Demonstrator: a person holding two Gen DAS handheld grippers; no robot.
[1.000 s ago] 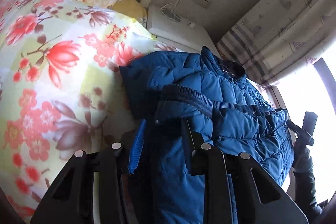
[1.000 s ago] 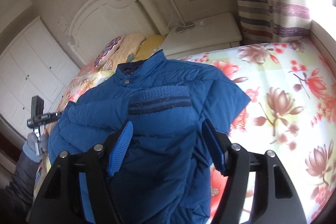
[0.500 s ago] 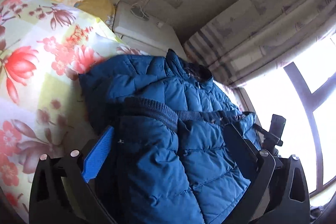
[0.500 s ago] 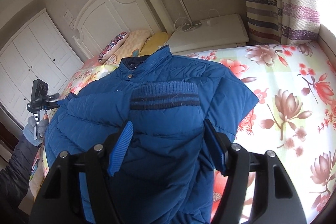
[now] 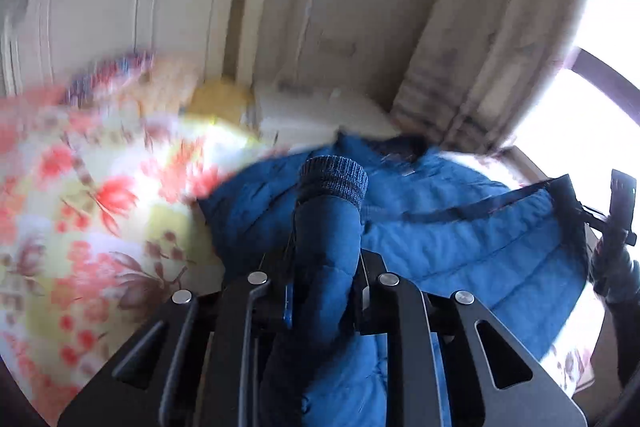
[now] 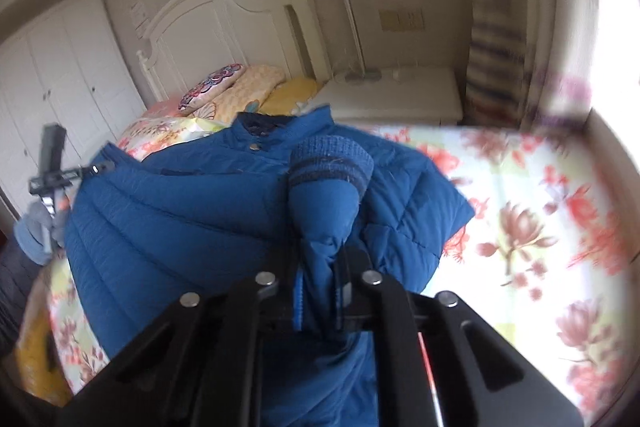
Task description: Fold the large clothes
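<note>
A blue quilted jacket [image 5: 460, 247] lies spread on the flowered bed cover [image 5: 100, 227], collar toward the headboard. My left gripper [image 5: 324, 267] is shut on one sleeve, which bunches between the jaws while its dark knitted cuff [image 5: 334, 177] sticks up ahead. In the right wrist view the jacket [image 6: 168, 211] fills the middle. My right gripper [image 6: 320, 267] is shut on the other sleeve, and its striped cuff [image 6: 332, 159] stands up beyond the fingers. The other hand-held unit [image 6: 50, 163] shows in a gloved hand at the jacket's left edge.
A white nightstand [image 6: 400, 99] stands beside the white headboard [image 6: 224, 23], with several pillows [image 6: 240, 87] at the bed's head. White wardrobe doors [image 6: 52, 67] line the left. A striped curtain [image 5: 480, 47] and a bright window [image 5: 580, 131] are on the right. Flowered cover [image 6: 520, 227] lies bare right of the jacket.
Both grippers stood open over flat sleeves half a second ago. Both have now shut on a sleeve and lifted it, so the cuffs stand up. The left view swung and is blurred.
</note>
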